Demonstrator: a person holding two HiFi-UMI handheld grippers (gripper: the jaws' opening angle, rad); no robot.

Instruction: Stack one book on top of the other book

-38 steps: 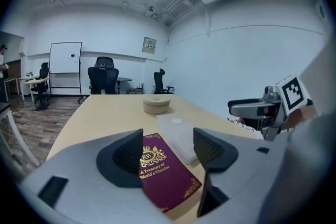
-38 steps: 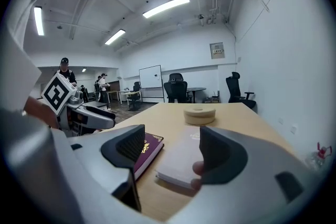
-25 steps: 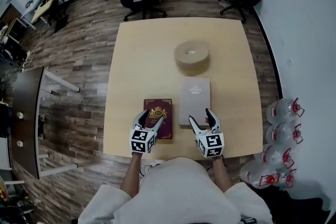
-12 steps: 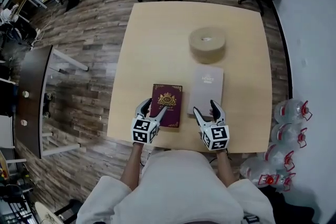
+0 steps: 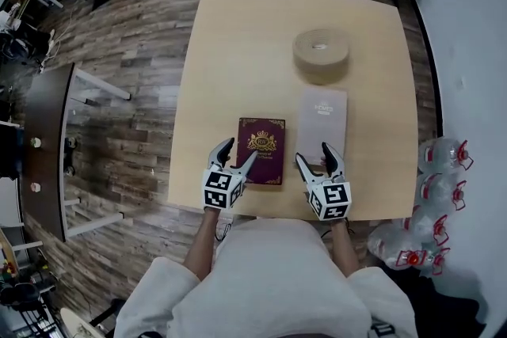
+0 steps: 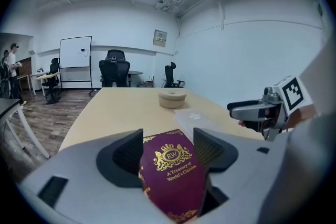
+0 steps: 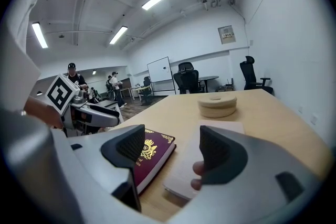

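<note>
Jaws of left gripper [image 5: 238, 156] and right gripper [image 5: 314, 154] are held open, empty, at maroon book [image 5: 263, 150] and grey book [image 5: 322, 125]; either could be dropped by a shallow pinch.

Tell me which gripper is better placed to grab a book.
Probably left: the left gripper, jaws open, frames the maroon book centrally; the right gripper frames only a corner of the grey book.

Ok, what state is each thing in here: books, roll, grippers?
Maroon book: closed, lying flat, cover up, not stacked.
Grey book: closed, flat beside it, nothing on top.
Tan roll: lying flat, standing apart.
Left gripper: open, at the maroon book's near end.
Right gripper: open, at the grey book's near end.
</note>
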